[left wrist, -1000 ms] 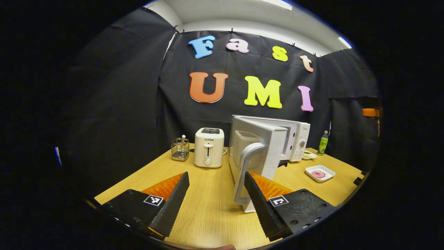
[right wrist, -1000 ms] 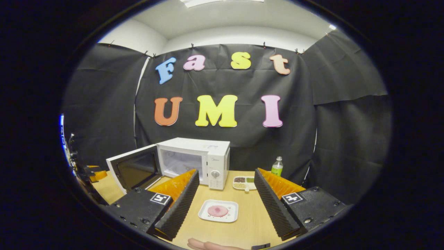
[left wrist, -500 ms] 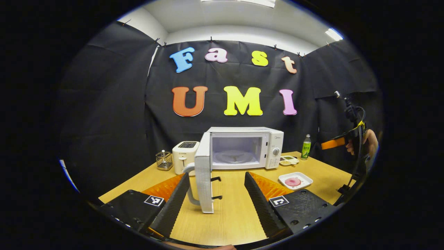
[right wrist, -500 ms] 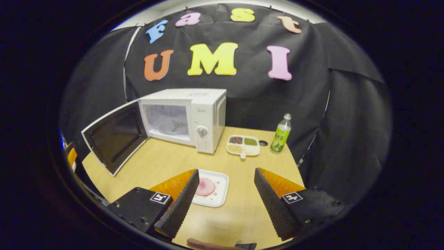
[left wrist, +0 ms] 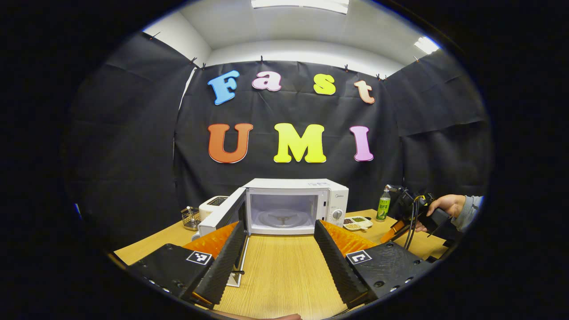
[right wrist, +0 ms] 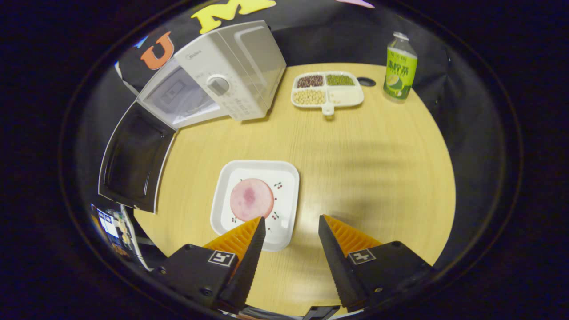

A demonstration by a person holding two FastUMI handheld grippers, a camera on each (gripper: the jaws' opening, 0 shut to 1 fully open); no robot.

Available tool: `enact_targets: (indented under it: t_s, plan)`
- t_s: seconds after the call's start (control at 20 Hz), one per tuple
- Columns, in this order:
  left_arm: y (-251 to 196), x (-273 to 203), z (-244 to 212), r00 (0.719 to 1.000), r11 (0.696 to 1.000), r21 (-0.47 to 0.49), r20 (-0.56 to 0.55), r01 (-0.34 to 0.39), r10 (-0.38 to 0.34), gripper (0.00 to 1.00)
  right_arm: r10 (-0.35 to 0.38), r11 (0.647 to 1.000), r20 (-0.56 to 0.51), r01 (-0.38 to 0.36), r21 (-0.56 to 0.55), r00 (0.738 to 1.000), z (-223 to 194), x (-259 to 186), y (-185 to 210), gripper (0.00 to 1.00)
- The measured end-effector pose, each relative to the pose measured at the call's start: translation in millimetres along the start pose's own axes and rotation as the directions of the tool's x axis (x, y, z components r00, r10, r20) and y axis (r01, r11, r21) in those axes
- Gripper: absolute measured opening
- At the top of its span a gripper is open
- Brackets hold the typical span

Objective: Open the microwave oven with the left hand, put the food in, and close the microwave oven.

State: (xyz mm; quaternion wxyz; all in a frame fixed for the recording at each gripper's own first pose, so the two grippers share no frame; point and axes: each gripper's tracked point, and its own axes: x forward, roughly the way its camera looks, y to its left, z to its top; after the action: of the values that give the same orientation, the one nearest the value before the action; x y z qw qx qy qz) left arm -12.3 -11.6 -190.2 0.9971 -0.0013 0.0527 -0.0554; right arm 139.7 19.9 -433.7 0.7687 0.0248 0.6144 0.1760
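Jaws on the right gripper (right wrist: 289, 235) stand apart, empty, above the near edge of the white plate (right wrist: 284, 175), and the left gripper (left wrist: 278, 253) is likewise apart and holding nothing. The food (right wrist: 251, 199), a flat pink round, lies in the middle of that plate, which sits flat on the bench (right wrist: 378, 178), near and to the right of the microwave (right wrist: 231, 66).

The step in hand looks like picking up the plate. Since the food is flat and probably soft, it seems wiser to take the plate by its rim than to pinch the slice. In the right gripper view the left finger already overlaps the plate's near rim while the right finger is over bare wood, so the jaws would need to turn or drop until one finger goes under the lip and one over it. The plate should then stay level so the slice does not slide.

In the left gripper view the microwave door (left wrist: 222, 213) is swung wide to the left, and the cavity with its turntable (left wrist: 281, 218) is clear. A divided snack dish (right wrist: 327, 89) and a green bottle (right wrist: 400, 66) stand farther right, well apart from the likely path. The door's edge is the thing to steer past.
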Motion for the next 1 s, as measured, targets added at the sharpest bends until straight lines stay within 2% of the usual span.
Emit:
enact_targets:
  t_s: [0.05,0.1,0.15,0.2,0.25,0.3,0.35,0.4,0.45,0.55,0.65,0.75,0.85,1.0]
  plan:
    - [2.9,1.0,-0.3,1.000,1.000,-0.010,-0.007,-0.008,0.008,0.92,0.019,1.000,-0.032,-0.018,0.023,0.999,0.3,9.6,-1.4,0.64]
    - [5.7,1.5,-1.9,1.000,1.000,-0.024,-0.012,-0.014,0.014,0.92,0.041,0.999,-0.053,-0.039,0.037,0.998,0.6,16.5,-1.4,0.67]
    - [6.8,2.3,-4.1,1.000,0.999,-0.038,-0.020,-0.011,0.010,0.92,0.061,0.997,-0.072,-0.058,0.042,0.996,3.4,23.8,0.0,0.64]
    - [8.4,3.3,-5.5,1.000,0.999,-0.049,-0.030,-0.012,0.010,0.92,0.082,0.996,-0.095,-0.078,0.043,0.992,4.5,31.1,2.1,0.46]
    - [12.1,3.8,-8.1,0.999,0.998,-0.056,-0.042,-0.018,0.016,0.92,0.120,0.992,-0.134,-0.113,0.060,0.984,4.0,37.6,7.8,0.40]
    - [16.1,4.3,-10.3,0.998,0.998,-0.059,-0.054,-0.028,0.025,0.92,0.185,0.981,-0.181,-0.170,0.093,0.966,-0.1,44.1,16.3,0.19]
    - [20.5,3.6,-9.9,0.998,0.998,-0.057,-0.058,-0.041,0.037,0.92,0.274,0.956,-0.217,-0.242,0.165,0.937,-1.0,46.4,28.0,0.02]
    - [22.9,3.1,-7.9,0.997,0.997,-0.055,-0.058,-0.048,0.045,0.92,0.345,0.932,-0.235,-0.302,0.201,0.909,-0.4,50.1,39.6,0.04]
    - [24.1,1.3,-5.5,0.998,0.997,-0.052,-0.051,-0.049,0.046,0.92,0.387,0.914,-0.240,-0.335,0.229,0.891,1.4,52.4,40.6,0.00]
    - [29.2,-0.2,-1.2,0.998,0.998,-0.049,-0.039,-0.050,0.049,0.92,0.419,0.897,-0.229,-0.361,0.257,0.878,3.0,53.4,41.3,0.04]
    - [34.3,-1.5,0.7,0.998,0.997,-0.050,-0.029,-0.056,0.054,0.92,0.394,0.907,-0.217,-0.340,0.249,0.893,0.8,49.8,37.6,0.04]
    - [37.3,-3.0,2.4,0.998,0.997,-0.054,-0.024,-0.053,0.051,0.92,0.351,0.925,-0.197,-0.307,0.223,0.915,0.1,42.0,31.2,0.00]
    - [37.5,-3.1,3.5,0.999,0.998,-0.059,-0.021,-0.036,0.034,0.92,0.324,0.934,-0.166,-0.288,0.210,0.931,4.2,31.0,31.7,0.04]
    - [46.1,-3.7,8.4,0.999,0.997,-0.065,0.005,-0.034,0.034,0.92,0.319,0.938,-0.140,-0.290,0.190,0.937,7.0,12.9,46.8,0.04]
